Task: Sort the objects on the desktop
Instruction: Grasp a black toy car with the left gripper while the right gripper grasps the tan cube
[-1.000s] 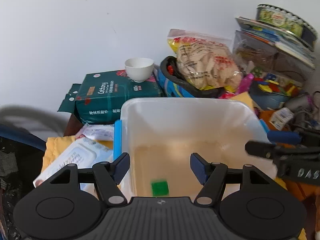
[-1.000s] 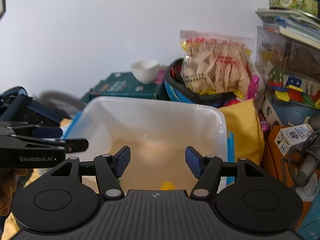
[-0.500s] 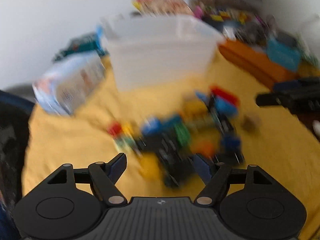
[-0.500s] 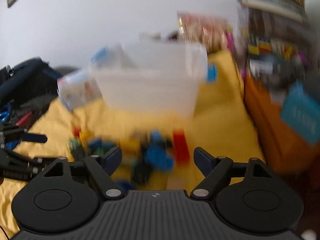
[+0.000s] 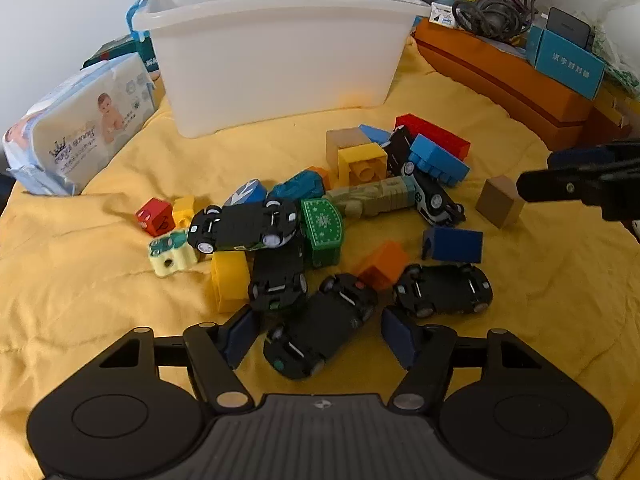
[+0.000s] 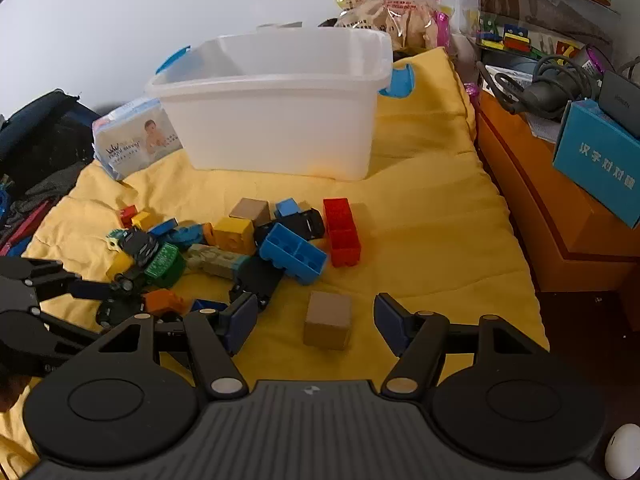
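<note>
A heap of toy cars and coloured blocks lies on the yellow cloth (image 5: 100, 280) in front of a white plastic bin (image 5: 272, 48). My left gripper (image 5: 320, 338) is open, with a black toy car (image 5: 320, 336) lying upside down between its fingers. My right gripper (image 6: 316, 320) is open, with a tan cube (image 6: 328, 320) between its fingers on the cloth. The bin also shows in the right wrist view (image 6: 276, 120). The right gripper's fingertips (image 5: 576, 184) show at the right edge of the left wrist view beside the tan cube (image 5: 500, 202).
A pack of baby wipes (image 5: 80, 128) leans left of the bin. Orange boxes (image 6: 552, 216) with a blue carton (image 6: 600, 160) and cables line the right side. A snack bag (image 6: 392, 12) and clutter stand behind the bin. A dark bag (image 6: 40, 136) lies at the left.
Both grippers have pulled back from over the bin and dropped down to the toy heap on the cloth. Both stay open.
</note>
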A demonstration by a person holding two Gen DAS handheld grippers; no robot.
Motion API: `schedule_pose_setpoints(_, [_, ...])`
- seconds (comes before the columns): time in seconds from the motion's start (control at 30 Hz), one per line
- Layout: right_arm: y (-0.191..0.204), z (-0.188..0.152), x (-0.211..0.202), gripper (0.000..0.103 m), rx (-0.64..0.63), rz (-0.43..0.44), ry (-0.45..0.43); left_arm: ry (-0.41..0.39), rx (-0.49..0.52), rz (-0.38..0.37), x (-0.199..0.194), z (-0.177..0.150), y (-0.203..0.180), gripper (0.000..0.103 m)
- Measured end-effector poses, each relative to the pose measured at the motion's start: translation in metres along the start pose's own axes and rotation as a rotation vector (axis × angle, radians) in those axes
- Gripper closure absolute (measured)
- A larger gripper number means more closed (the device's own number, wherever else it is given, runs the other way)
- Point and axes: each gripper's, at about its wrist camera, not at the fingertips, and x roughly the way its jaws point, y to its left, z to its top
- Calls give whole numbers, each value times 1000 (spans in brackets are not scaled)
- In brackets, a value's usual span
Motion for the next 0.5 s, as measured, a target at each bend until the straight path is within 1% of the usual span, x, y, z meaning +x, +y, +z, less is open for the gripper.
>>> schedule_pose_setpoints(0.03, [-1,0,2,35,4,2,4,-3,4,-4,0,1,0,44])
schedule_pose_setpoints(0.07, [-1,-1,4,35,4,2,10,-6,10,-17,-2,0,-1,46])
schedule_pose_setpoints(0.13, [-1,-2,7,35,6,-1,19,-9,17,-44,-7,0,-2,63])
schedule_pose_setpoints(0.2, [-1,-4,11,35,12,-2,23,-9,21,-64,-12,-2,-2,68])
schedule_pose_setpoints(0.33, [-1,-6,21,35,27,-10,40,3,19,-67,-14,-11,-5,68])
schedule_pose_setpoints(0.4, [-1,-6,27,37,30,-12,43,2,36,-52,-14,-13,-9,64])
schedule_pose_setpoints(0.43, [0,-6,31,38,27,-17,50,0,42,-49,-14,-13,-11,64])
schedule_pose_setpoints(0.47, [0,-6,36,48,24,-28,65,-2,47,-48,-14,-12,-12,64])
schedule_pose_setpoints(0.5, [0,-5,41,54,31,-26,86,-2,49,-46,-13,-11,-12,66])
